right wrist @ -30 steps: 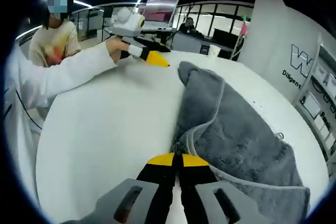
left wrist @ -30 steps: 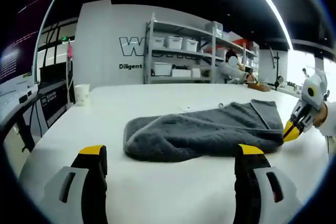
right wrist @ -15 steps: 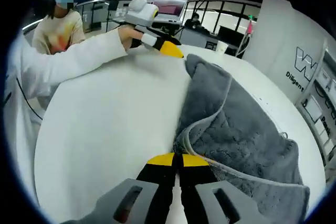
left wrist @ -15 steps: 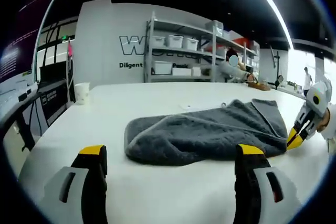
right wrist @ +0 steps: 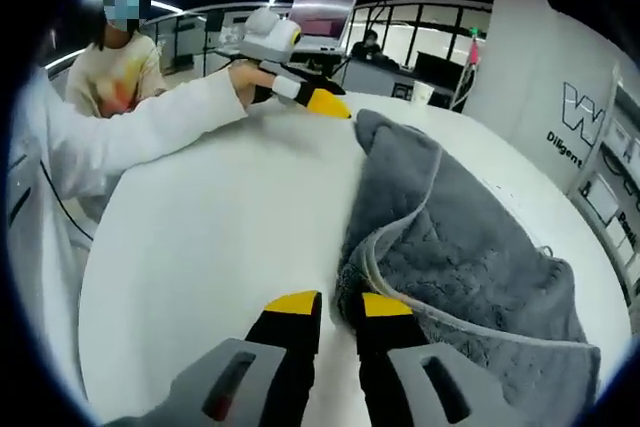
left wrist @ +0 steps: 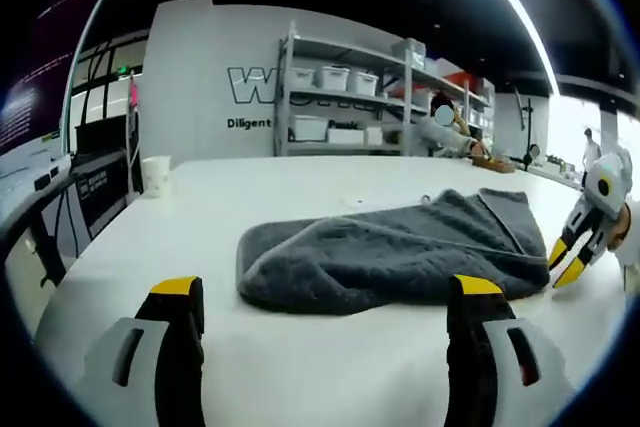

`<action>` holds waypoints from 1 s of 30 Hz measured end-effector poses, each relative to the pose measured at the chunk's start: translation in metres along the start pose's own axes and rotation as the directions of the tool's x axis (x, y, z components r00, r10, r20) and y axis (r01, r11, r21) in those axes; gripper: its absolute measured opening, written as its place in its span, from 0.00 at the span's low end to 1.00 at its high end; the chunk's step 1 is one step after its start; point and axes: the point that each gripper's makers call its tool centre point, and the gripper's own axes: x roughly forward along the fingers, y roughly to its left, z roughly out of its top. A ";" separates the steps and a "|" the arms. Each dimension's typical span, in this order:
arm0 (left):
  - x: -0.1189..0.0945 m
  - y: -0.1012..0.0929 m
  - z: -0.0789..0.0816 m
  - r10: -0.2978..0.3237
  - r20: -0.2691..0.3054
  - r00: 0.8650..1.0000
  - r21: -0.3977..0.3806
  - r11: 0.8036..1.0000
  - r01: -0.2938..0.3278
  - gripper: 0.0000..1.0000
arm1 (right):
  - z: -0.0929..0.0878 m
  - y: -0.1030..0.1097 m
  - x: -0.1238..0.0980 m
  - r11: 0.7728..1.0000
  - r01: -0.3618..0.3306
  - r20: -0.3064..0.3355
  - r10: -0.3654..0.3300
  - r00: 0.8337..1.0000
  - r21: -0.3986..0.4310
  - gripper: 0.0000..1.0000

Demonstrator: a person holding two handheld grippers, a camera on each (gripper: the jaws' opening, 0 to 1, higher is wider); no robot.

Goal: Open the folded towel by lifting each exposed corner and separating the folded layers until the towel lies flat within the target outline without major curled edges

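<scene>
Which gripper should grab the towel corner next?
Probably the right gripper: its open jaws sit at the folded grey terry towel's near corner. The left gripper waits farther back.

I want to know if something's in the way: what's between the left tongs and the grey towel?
Nothing: bare white table lies between the left tongs and the folded grey terry towel, in the left gripper view.

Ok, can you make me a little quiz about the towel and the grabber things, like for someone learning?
1. True or false: the grey towel lies flat and fully opened on the white table.
2. Which gripper is nearest the towel's corner: left gripper or right gripper?
3. Fill in: the right gripper's jaws are ____.

Key: 1 false, it is folded and bunched. 2 right gripper. 3 open.
</scene>
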 end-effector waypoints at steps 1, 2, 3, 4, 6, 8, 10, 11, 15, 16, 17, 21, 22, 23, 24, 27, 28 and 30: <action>-0.005 -0.014 -0.005 0.000 -0.001 1.000 0.000 1.000 0.000 1.00 | 0.002 0.000 -0.003 1.000 0.001 0.009 -0.001 1.000 0.007 0.15; -0.001 -0.004 -0.001 -0.001 -0.001 1.000 -0.001 1.000 0.001 1.00 | 0.004 -0.001 -0.007 1.000 0.000 0.020 0.000 1.000 0.009 0.19; 0.001 0.001 0.000 -0.002 -0.002 1.000 -0.001 1.000 0.002 1.00 | 0.006 -0.001 -0.011 1.000 0.001 0.032 -0.002 0.999 0.011 0.23; 0.004 0.003 -0.001 -0.001 -0.013 1.000 -0.018 1.000 0.001 1.00 | 0.011 -0.005 -0.016 1.000 0.016 0.060 -0.017 0.998 0.012 0.26; 0.008 0.008 0.002 0.004 -0.011 1.000 -0.013 1.000 -0.004 1.00 | 0.018 -0.015 -0.027 0.998 0.050 0.101 -0.052 0.994 0.028 0.32; 0.008 0.010 0.004 0.010 -0.001 1.000 -0.001 1.000 -0.010 1.00 | 0.020 -0.023 -0.037 0.997 0.065 0.127 -0.070 0.989 0.048 0.37; 0.007 0.009 0.002 0.008 -0.008 1.000 0.003 1.000 -0.008 1.00 | 0.019 -0.035 -0.047 0.992 0.089 0.149 -0.101 0.984 0.085 0.42; 0.008 0.009 0.001 0.009 -0.010 1.000 0.004 1.000 -0.009 1.00 | 0.016 -0.042 -0.051 0.988 0.107 0.155 -0.124 0.980 0.110 0.45; 0.008 0.009 -0.001 0.013 -0.015 1.000 0.010 1.000 -0.013 1.00 | 0.003 -0.067 -0.068 0.973 0.171 0.177 -0.198 0.964 0.157 0.50; 0.008 0.009 -0.001 0.013 -0.017 1.000 0.012 1.000 -0.013 1.00 | -0.001 -0.074 -0.073 0.967 0.191 0.185 -0.221 0.958 0.166 0.51; 0.008 0.009 -0.002 0.014 -0.020 1.000 0.012 1.000 -0.013 1.00 | -0.005 -0.082 -0.077 0.962 0.208 0.188 -0.240 0.952 0.177 0.53; 0.010 0.009 -0.005 0.015 -0.033 0.999 0.014 1.000 -0.015 1.00 | -0.023 -0.112 -0.094 0.928 0.277 0.204 -0.330 0.922 0.250 0.63; 0.010 0.010 -0.006 0.021 -0.038 0.999 0.018 1.000 -0.020 1.00 | -0.029 -0.121 -0.100 0.916 0.295 0.210 -0.355 0.911 0.272 0.65; 0.010 0.011 -0.007 0.022 -0.039 0.999 0.018 1.000 -0.021 1.00 | -0.034 -0.126 -0.104 0.909 0.305 0.216 -0.371 0.903 0.284 0.66; 0.010 0.010 -0.008 0.024 -0.042 0.999 0.019 1.000 -0.023 1.00 | -0.037 -0.129 -0.106 0.905 0.310 0.220 -0.379 0.899 0.291 0.68; 0.009 0.009 -0.009 0.019 -0.040 0.999 0.005 1.000 -0.019 1.00 | -0.052 -0.141 -0.112 0.888 0.332 0.223 -0.411 0.884 0.317 0.73; 0.009 0.009 -0.009 0.016 -0.038 0.999 0.003 1.000 -0.016 1.00 | -0.058 -0.145 -0.113 0.882 0.342 0.223 -0.422 0.879 0.324 0.77; 0.008 0.008 -0.008 0.015 -0.034 0.999 0.008 1.000 -0.014 1.00 | -0.068 -0.154 -0.115 0.870 0.366 0.216 -0.447 0.868 0.330 0.82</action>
